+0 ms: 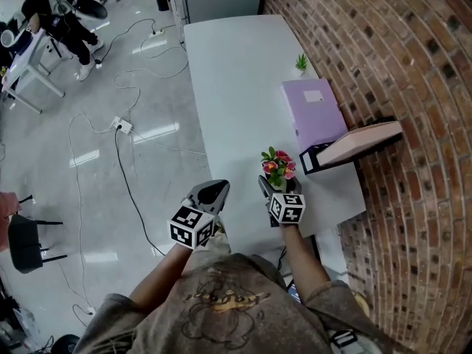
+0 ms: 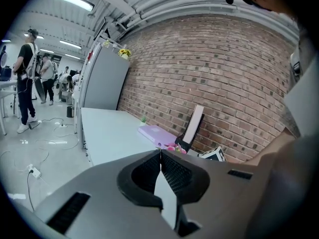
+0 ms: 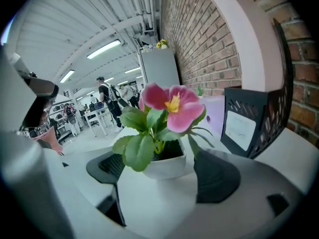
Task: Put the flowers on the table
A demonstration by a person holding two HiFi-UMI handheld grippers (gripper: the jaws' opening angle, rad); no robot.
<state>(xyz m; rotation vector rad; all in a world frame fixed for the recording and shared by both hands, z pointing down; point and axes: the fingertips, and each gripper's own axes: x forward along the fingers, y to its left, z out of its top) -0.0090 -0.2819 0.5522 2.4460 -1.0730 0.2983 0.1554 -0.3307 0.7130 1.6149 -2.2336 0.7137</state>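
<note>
Right gripper [image 3: 162,179] gapes wide around flowers [image 3: 168,102] standing beside the file holder [image 3: 247,124]; release seems done, so withdraw next. Left gripper [image 2: 160,169] is closed, empty.

Three cameras, one white table [image 1: 236,72]
Head view: from high at the near end, steeply down. Left gripper view: low at the near edge, facing the far end, brick wall [image 2: 209,73] to the right. Right gripper view: close upon the flowers [image 3: 170,106], wall right. Shared by all: table, flowers, wall.
</note>
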